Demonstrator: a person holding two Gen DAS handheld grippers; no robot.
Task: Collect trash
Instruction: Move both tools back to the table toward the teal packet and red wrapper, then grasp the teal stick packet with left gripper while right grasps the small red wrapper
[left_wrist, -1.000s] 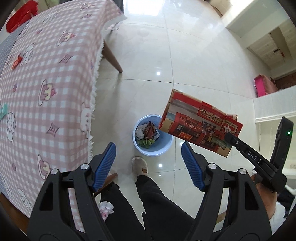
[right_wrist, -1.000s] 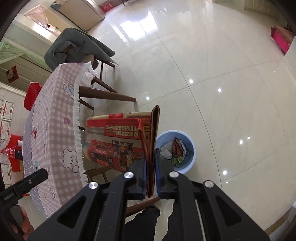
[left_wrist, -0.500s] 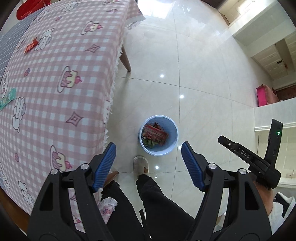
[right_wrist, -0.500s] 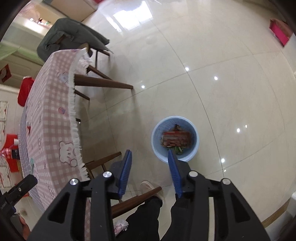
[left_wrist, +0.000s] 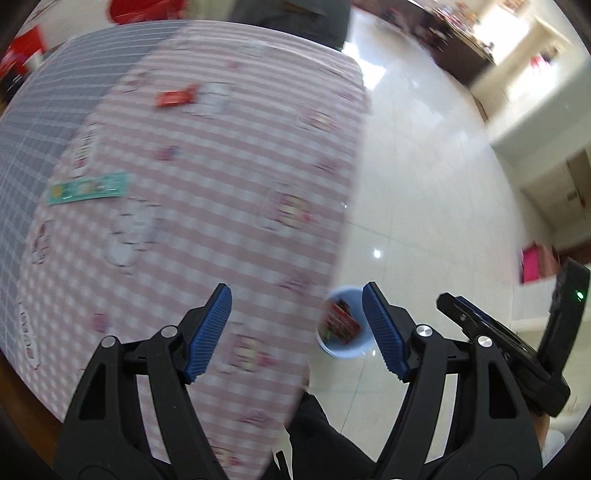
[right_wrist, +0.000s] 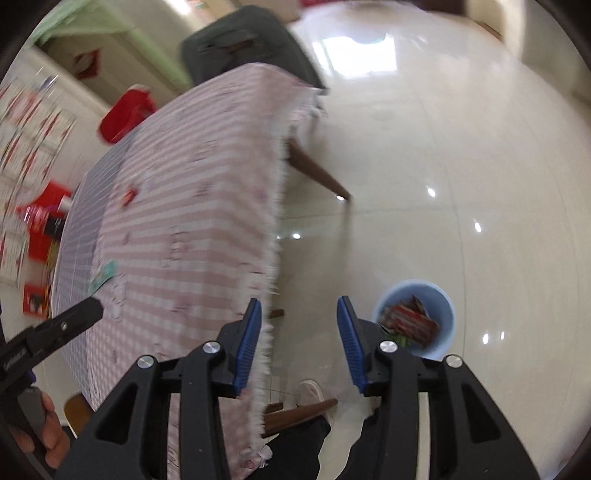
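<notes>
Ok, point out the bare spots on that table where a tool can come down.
The pink checked tablecloth is mostly bare. The widest free patch lies between the green wrapper and the cloth's floor-side edge, ahead of the left tool. Another runs between the green wrapper and the red wrapper. The blue bin on the floor is crowded with trash.

Both views are bright with daylight. On the floor (right_wrist: 461, 155) a window glare patch sits at twelve o'clock in the right view, with small lamp glints toward three. Motion blur smears the tablecloth (left_wrist: 207, 192) and the bin (right_wrist: 413, 317); the near black frames stay sharp. Fisheye bending curves everything, and the corners go black.
</notes>
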